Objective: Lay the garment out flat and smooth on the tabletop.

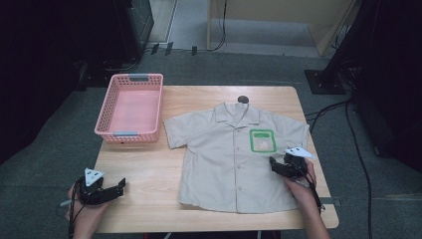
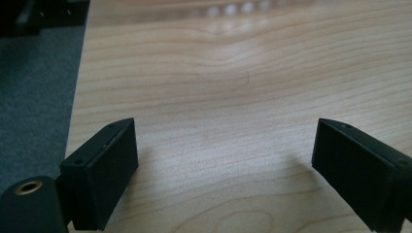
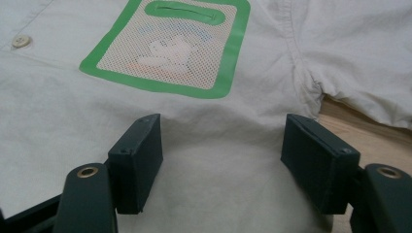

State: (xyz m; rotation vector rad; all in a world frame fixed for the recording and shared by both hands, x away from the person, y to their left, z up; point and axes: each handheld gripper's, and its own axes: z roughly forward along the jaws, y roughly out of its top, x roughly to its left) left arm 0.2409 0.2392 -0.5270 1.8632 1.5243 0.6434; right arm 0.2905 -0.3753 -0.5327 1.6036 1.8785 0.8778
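Only a wordless green-bordered patch marks the shirt; both grippers' jaws stand spread, empty.

We see a beige short-sleeved shirt spread flat, front up, at centre-right of the high view. It is buttoned, collar towards the frame's top, with a green-bordered mesh pocket on its right.

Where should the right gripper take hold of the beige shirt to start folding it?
Probably the side seam just below the short sleeve, coming in from the table's right edge. The beige shirt lies flat and buttoned, so only its edges offer a pinchable fold. The right gripper hovers open there, under the green-bordered pocket.
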